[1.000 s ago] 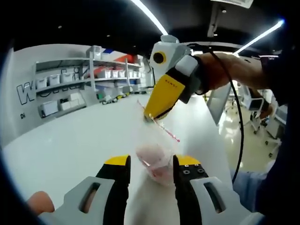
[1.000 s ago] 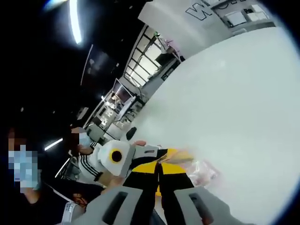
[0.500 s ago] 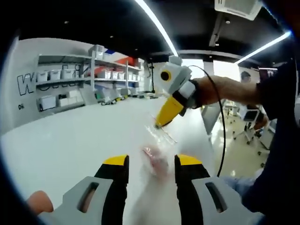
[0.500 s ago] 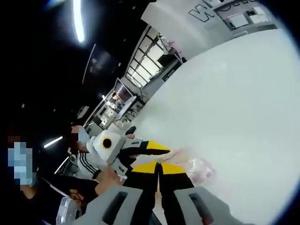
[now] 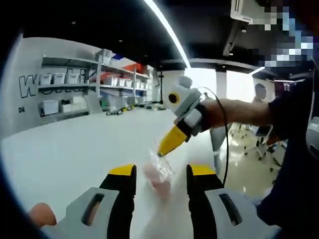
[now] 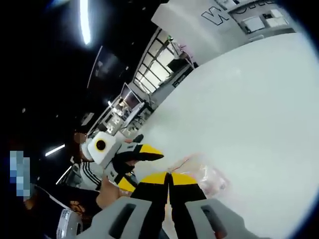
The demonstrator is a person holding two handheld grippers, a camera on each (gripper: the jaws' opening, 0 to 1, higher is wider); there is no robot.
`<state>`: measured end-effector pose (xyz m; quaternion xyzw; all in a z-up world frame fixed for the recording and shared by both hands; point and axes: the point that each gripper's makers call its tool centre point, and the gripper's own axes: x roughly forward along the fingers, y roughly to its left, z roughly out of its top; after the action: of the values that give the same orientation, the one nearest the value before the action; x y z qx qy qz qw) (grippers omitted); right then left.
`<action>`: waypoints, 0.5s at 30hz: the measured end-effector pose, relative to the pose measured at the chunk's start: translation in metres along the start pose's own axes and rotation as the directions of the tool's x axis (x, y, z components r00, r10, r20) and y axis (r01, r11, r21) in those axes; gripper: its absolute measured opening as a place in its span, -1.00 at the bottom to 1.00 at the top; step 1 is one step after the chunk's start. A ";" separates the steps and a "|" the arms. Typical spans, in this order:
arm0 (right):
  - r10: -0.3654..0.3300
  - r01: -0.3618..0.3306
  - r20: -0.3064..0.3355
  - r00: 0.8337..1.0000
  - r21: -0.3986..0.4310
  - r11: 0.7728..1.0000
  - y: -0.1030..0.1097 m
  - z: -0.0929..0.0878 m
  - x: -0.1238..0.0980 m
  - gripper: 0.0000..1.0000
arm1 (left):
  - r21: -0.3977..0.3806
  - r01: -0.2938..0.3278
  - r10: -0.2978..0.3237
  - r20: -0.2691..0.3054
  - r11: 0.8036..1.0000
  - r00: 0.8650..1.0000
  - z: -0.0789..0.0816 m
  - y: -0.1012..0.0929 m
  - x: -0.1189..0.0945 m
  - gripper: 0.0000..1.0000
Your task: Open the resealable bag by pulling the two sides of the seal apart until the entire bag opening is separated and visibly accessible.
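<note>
- Your left gripper (image 5: 160, 180), grey-bodied with yellow-tipped black jaws, stands spread in the left gripper view and pinches nothing; the same gripper (image 6: 158, 157) shows at the left of the right gripper view with its jaws parted, apart from the bag.
- The small clear plastic resealable bag (image 5: 158, 170), with something pale pink inside, hangs just beyond the gap of your left jaws, over the wide white bench (image 5: 75, 154); its lower part is too blurred to tell whether it touches the bench.
- Your right gripper (image 5: 162, 151) comes in from the right of that view, yellow jaws pressed together on the bag's top edge; in the right gripper view its jaws (image 6: 169, 183) meet with the bag (image 6: 207, 177) just past the tips, a thin red seal line (image 6: 180, 162) near them.
- Risk: only one side of the seal is held. If you pull now, I judge the whole bag would follow and the seal stay unopened.
- Risk: the film is thin and slack; a shallow pinch by the left gripper could slip off, or catch both layers and lock the seal.
- Risk: a sharp pull could shake the bag loose from the right gripper and drop it on the bench.
- Count: two grippers, one bag, one bench; grey wall shelves (image 5: 79, 84) with white boxes stand far left.
</note>
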<state>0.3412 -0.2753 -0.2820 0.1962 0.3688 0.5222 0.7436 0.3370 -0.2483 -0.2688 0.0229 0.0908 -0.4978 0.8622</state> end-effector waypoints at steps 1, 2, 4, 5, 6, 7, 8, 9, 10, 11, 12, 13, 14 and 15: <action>-0.005 0.005 0.003 1.000 -0.006 1.000 0.000 0.000 0.001 -1.00 | -0.005 -0.004 0.004 0.002 1.000 1.000 0.001 0.001 0.000 -0.19; -0.004 0.004 0.006 1.000 -0.008 1.000 0.000 0.000 0.001 -1.00 | -0.013 -0.014 0.014 0.002 1.000 1.000 0.003 0.002 0.001 -0.19; -0.007 0.007 0.009 1.000 -0.012 1.000 0.002 -0.003 0.003 -1.00 | -0.018 -0.029 0.029 0.002 0.999 1.000 0.005 0.003 0.002 -0.19; -0.006 0.006 0.012 1.000 -0.017 1.000 0.003 -0.004 0.003 -1.00 | -0.022 -0.034 0.034 0.003 0.999 0.999 0.006 0.003 0.002 -0.19; -0.007 0.008 0.014 1.000 -0.019 1.000 0.002 -0.004 0.003 -1.00 | -0.030 -0.043 0.043 0.002 0.999 0.999 0.006 0.003 0.003 -0.19; -0.013 0.013 0.016 1.000 -0.022 1.000 0.002 -0.005 0.003 -1.00 | -0.036 -0.051 0.051 -0.003 0.998 0.999 0.006 0.004 0.004 -0.20; -0.013 0.013 0.015 1.000 -0.026 1.000 0.002 -0.006 0.004 -1.00 | -0.035 -0.058 0.058 -0.008 0.998 0.998 0.005 0.003 0.005 -0.20; -0.017 0.018 0.014 1.000 -0.030 0.999 0.002 -0.007 0.004 -1.00 | -0.030 -0.067 0.066 -0.018 0.997 0.998 0.004 0.003 0.007 -0.21; -0.021 0.022 0.015 1.000 -0.034 0.999 0.001 -0.007 0.003 -1.00 | -0.030 -0.071 0.070 -0.021 0.997 0.997 0.003 0.003 0.007 -0.21; -0.021 0.021 0.017 1.000 -0.036 0.999 0.001 -0.006 0.003 -1.00 | -0.031 -0.075 0.074 -0.026 0.997 0.997 0.002 0.002 0.009 -0.22; -0.020 0.020 0.015 1.000 -0.036 0.999 0.001 -0.007 0.003 -1.00 | -0.030 -0.077 0.076 -0.030 0.997 0.997 0.001 0.001 0.010 -0.22; -0.025 0.025 0.018 1.000 -0.038 0.999 0.000 -0.007 0.003 -1.00 | -0.035 -0.079 0.078 -0.035 0.996 0.996 0.001 0.001 0.011 -0.24; -0.026 0.027 0.020 0.999 -0.042 0.999 0.001 -0.006 0.003 -1.00 | -0.042 -0.081 0.079 -0.041 0.996 0.996 -0.001 0.000 0.012 -0.25; -0.024 0.025 0.018 1.000 -0.044 0.999 0.002 -0.007 0.003 -1.00 | -0.044 -0.083 0.081 -0.045 0.996 0.996 -0.001 -0.001 0.013 -0.26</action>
<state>0.3358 -0.2722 -0.2864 0.1796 0.3528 0.5193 0.7573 0.3421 -0.2596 -0.2723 0.0179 0.1197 -0.4591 0.8801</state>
